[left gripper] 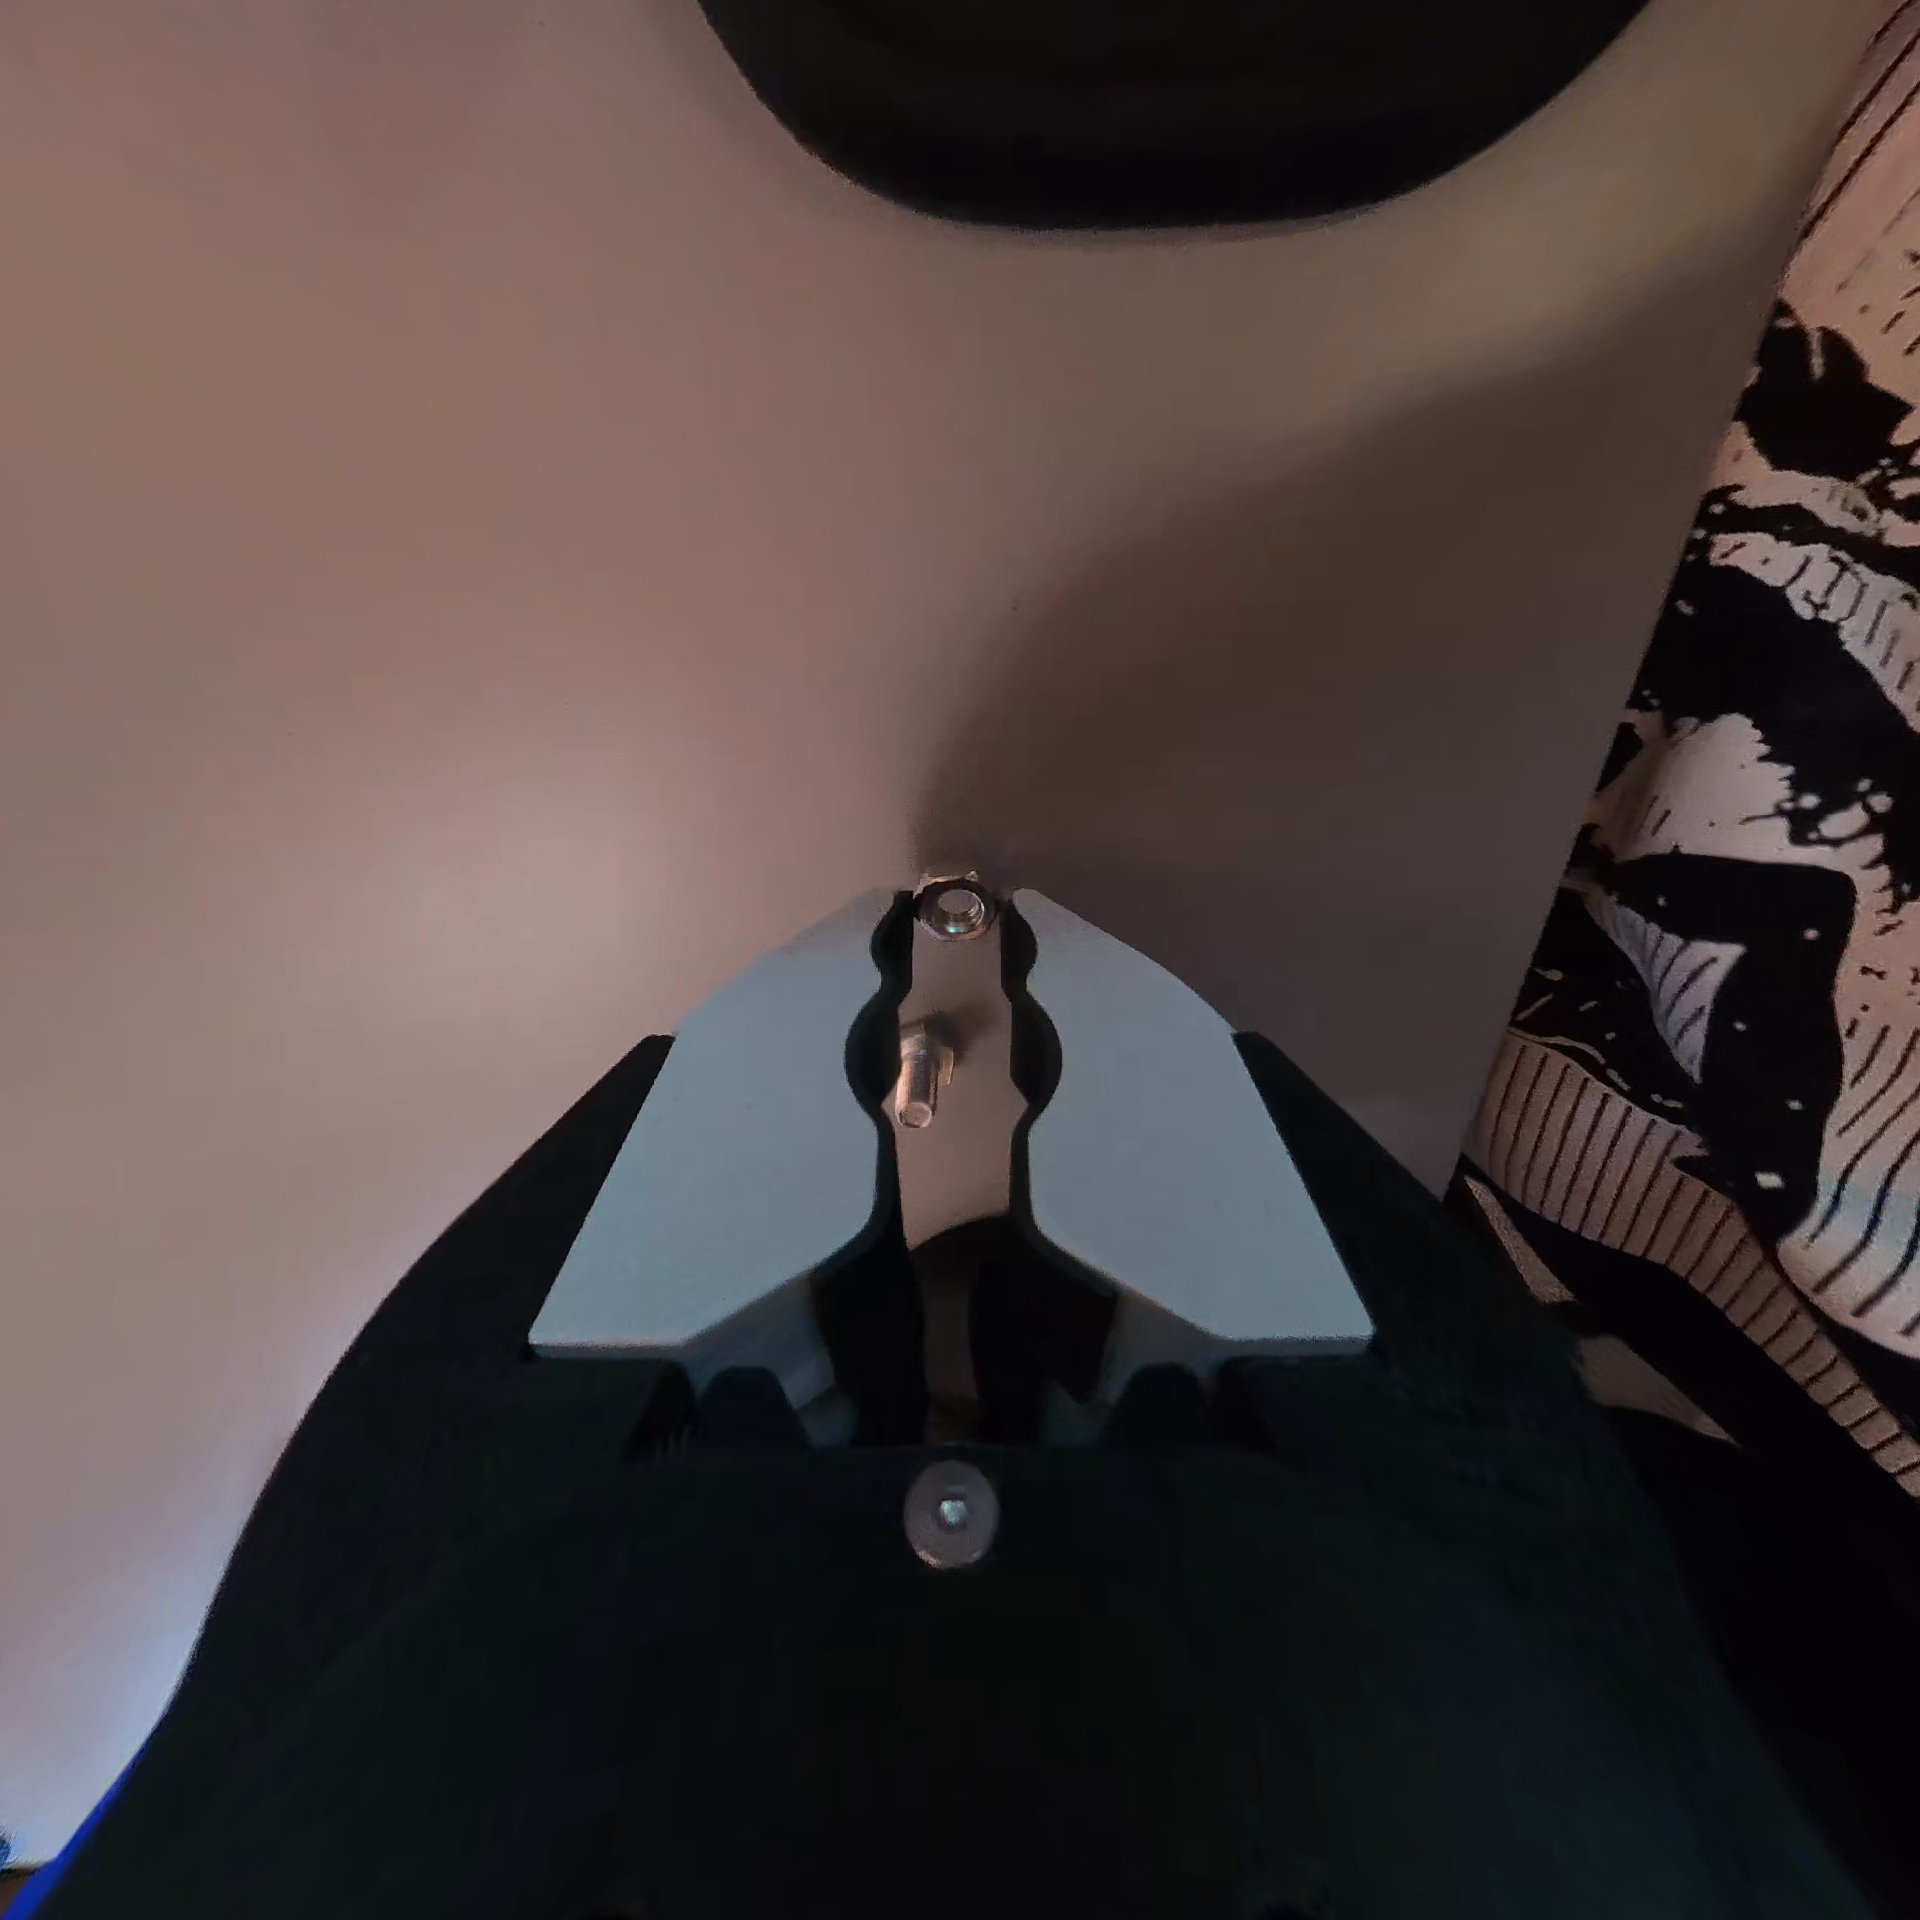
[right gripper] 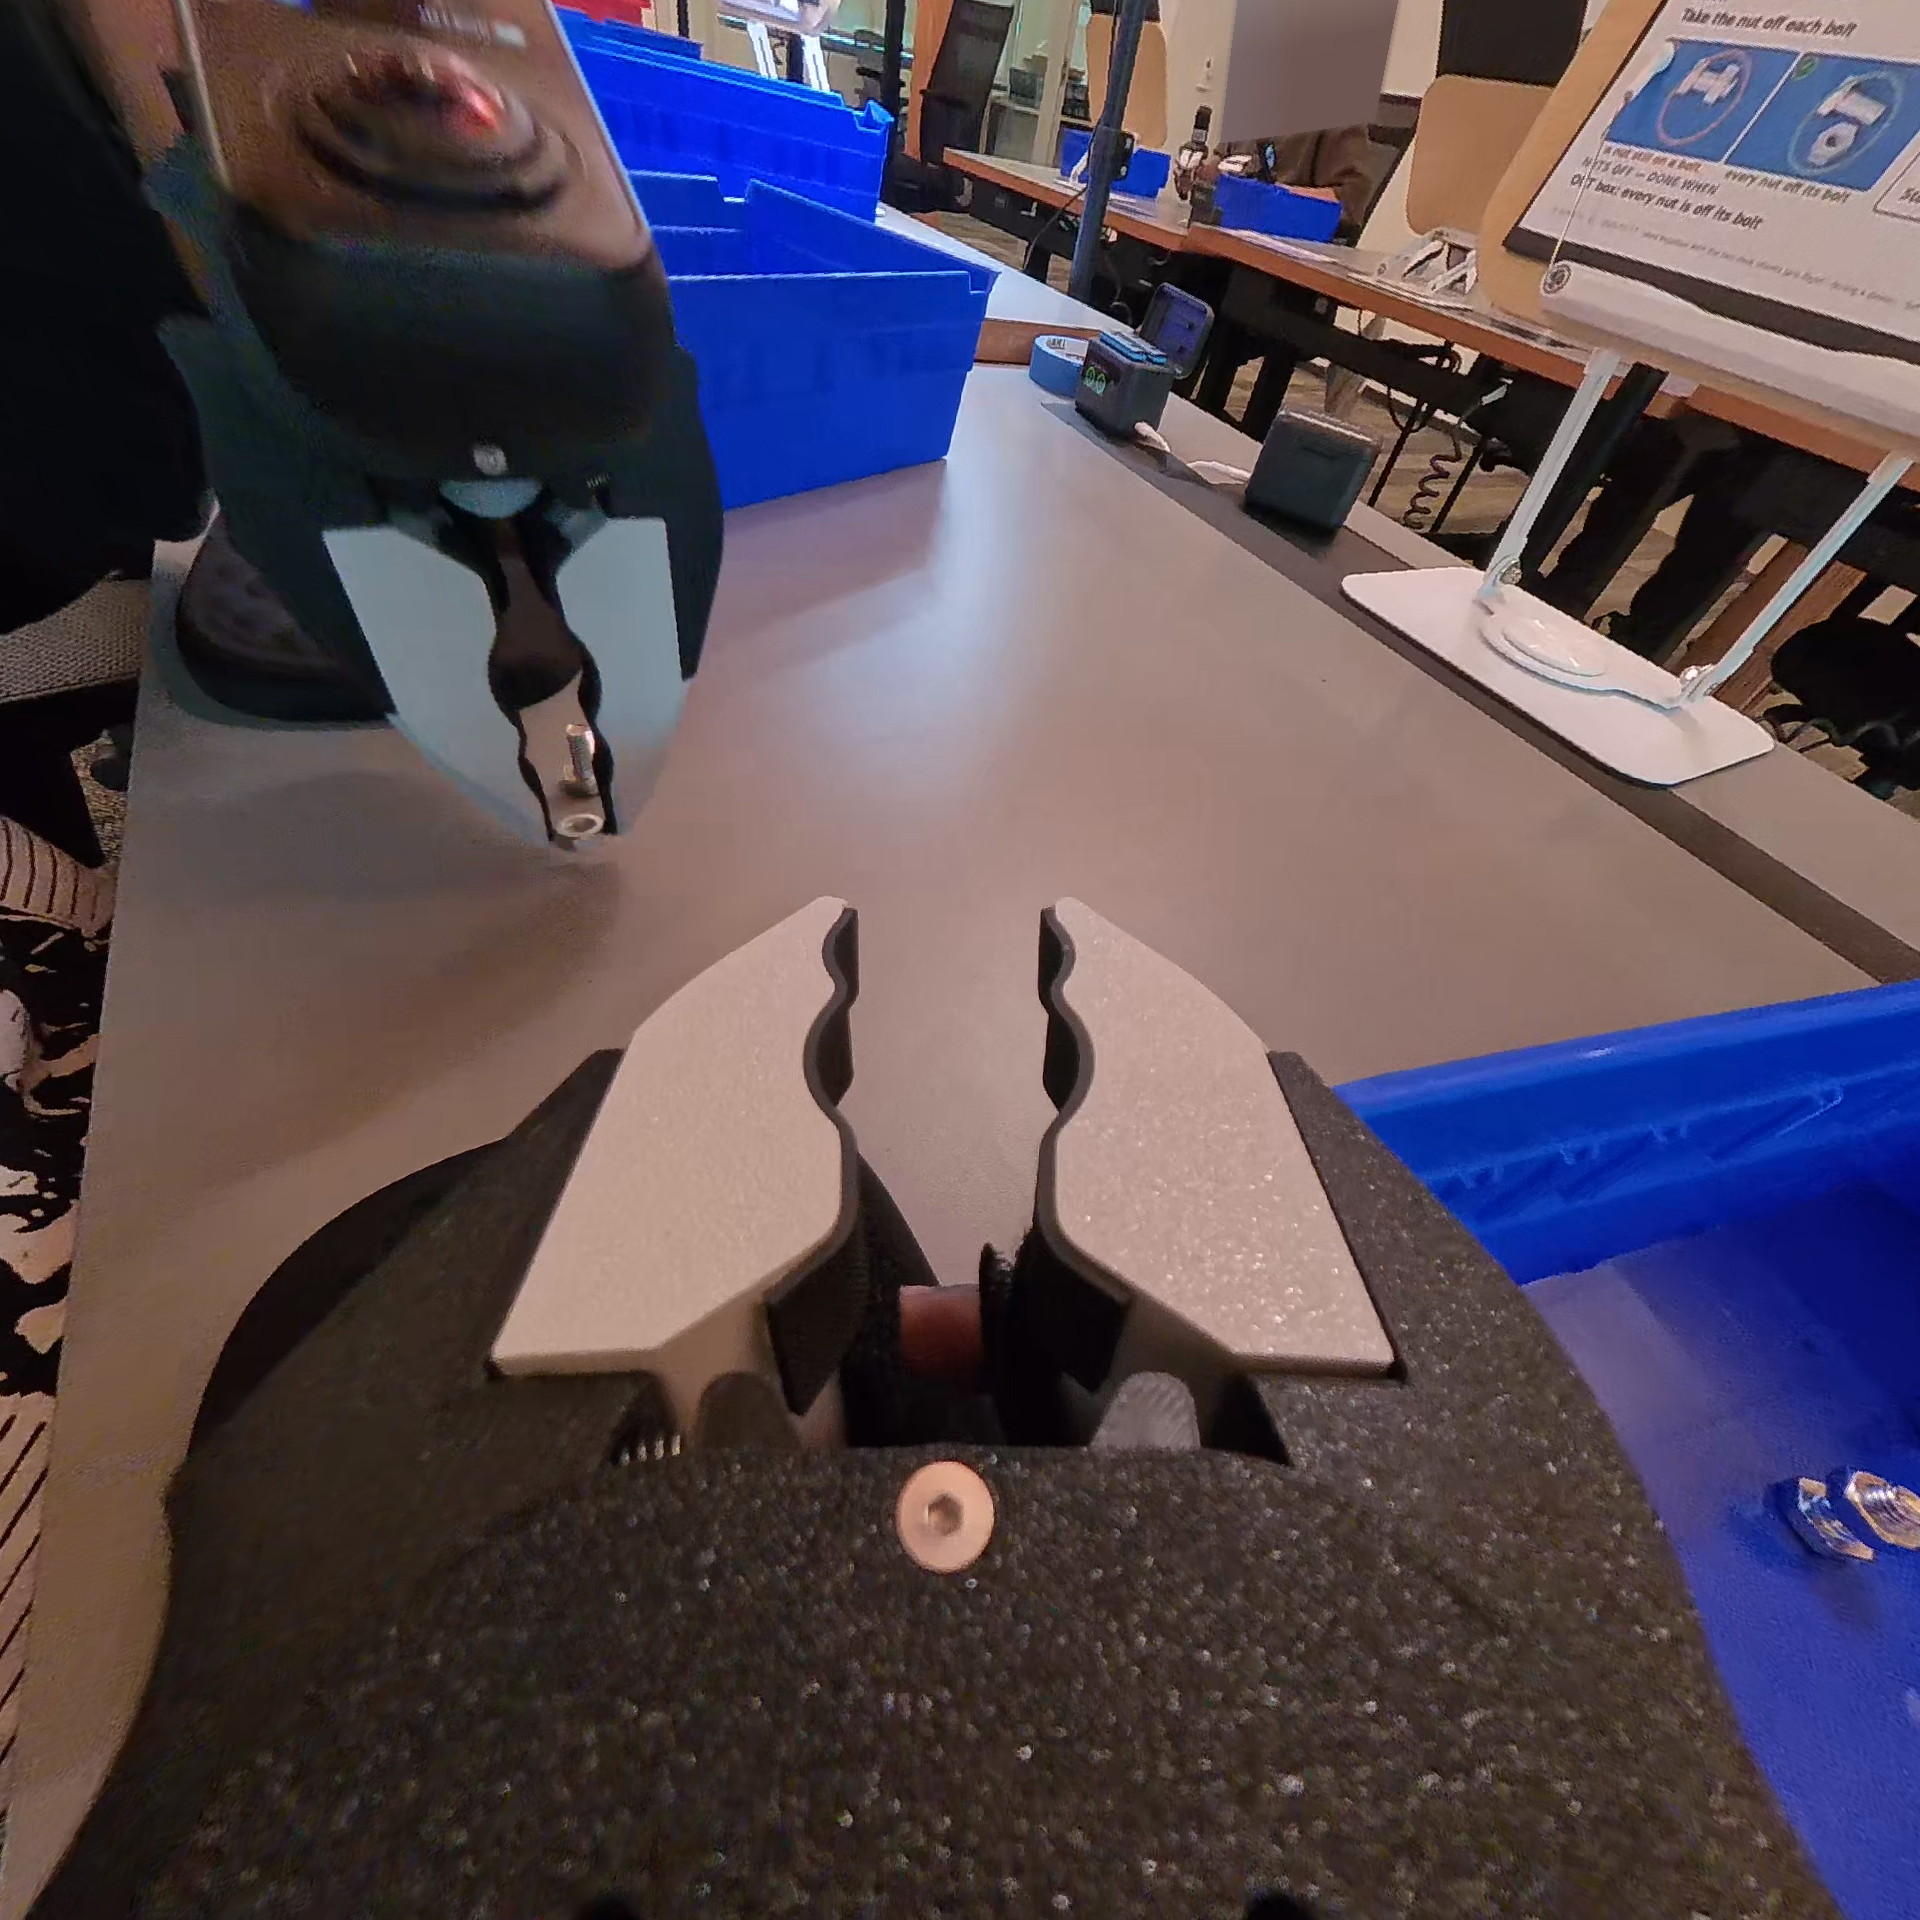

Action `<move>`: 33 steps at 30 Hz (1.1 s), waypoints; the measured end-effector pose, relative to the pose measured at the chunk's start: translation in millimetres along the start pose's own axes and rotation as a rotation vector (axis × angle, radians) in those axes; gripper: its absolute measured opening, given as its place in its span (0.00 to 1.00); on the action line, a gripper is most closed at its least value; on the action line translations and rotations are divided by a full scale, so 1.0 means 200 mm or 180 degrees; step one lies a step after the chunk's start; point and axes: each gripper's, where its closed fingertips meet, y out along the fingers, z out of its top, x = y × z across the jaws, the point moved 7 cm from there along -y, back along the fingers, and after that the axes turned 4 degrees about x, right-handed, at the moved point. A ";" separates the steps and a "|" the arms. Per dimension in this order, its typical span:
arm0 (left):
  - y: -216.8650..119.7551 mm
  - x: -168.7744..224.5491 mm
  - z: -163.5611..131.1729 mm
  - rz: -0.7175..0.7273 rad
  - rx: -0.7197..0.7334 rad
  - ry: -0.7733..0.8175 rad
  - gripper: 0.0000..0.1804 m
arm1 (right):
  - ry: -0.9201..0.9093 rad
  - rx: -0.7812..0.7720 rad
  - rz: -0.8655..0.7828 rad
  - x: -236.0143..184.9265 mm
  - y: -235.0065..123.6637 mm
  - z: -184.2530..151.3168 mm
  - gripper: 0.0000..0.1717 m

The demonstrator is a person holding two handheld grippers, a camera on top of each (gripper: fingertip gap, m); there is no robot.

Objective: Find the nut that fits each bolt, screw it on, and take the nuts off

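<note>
My left gripper (left gripper: 954, 921) points down at the grey table (left gripper: 416, 623), fingers drawn in narrow around a silver nut (left gripper: 953, 918) caught at the very tips. The black pads (left gripper: 896, 935) look pressed on its 2 sides, though the left wrist view is dim and I would not swear to the contact on the right side. A silver bolt (left gripper: 923, 1070) lies on the table just behind the nut, in the slot between the fingers but apart from them; the right wrist view shows it there too.

My right gripper (right gripper: 948, 935) hangs over bare table with its fingers spread wide and nothing between them. A blue bin (right gripper: 1621, 1164) sits just to its right with 2 loose nuts (right gripper: 1844, 1519) inside. More blue bins (right gripper: 821, 343) stand at the far edge, and a white stand (right gripper: 1558, 665) with an instruction sheet is off to the right.
</note>
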 end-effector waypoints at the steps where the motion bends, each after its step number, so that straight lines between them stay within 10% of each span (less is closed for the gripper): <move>1: 0.02 0.00 0.00 0.0001 -0.0036 0.0001 0.09 | -0.0004 -0.0004 0.0002 0.00 0.00 0.00 0.20; 19: -0.01 -0.01 0.01 0.0007 0.0369 -0.0167 0.13 | 0.0015 -0.0037 0.0018 0.00 0.01 -0.01 0.20; 26: -0.18 -0.05 -0.05 0.0323 0.2324 -0.0495 0.21 | 0.0009 -0.0049 0.0027 0.00 0.01 -0.01 0.20; 33: -0.26 -0.06 -0.41 0.0647 0.4444 -0.0962 0.27 | -0.0003 0.0048 0.0134 -0.06 0.07 0.06 0.21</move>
